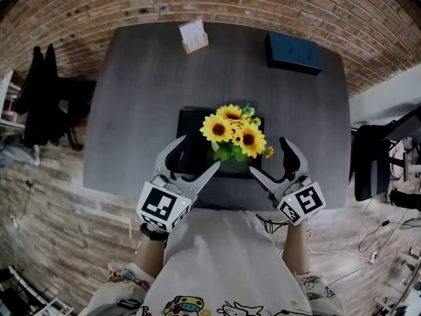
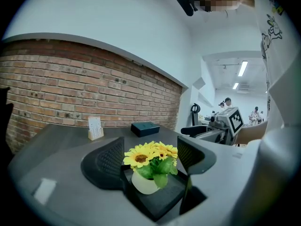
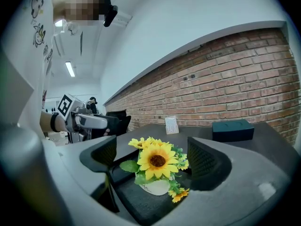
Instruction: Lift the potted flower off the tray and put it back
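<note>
Both sets of jaws wide apart, empty: left gripper [image 1: 198, 153], right gripper [image 1: 268, 155]. Potted flower [image 1: 235, 137] just ahead of tips, on tray [image 1: 192, 127]. We judge step as approach; next, clamp and lift it.

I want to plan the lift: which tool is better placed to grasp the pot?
Probably the left tool: both are open facing the pot, but leaves partly hide it from the right tool.
</note>
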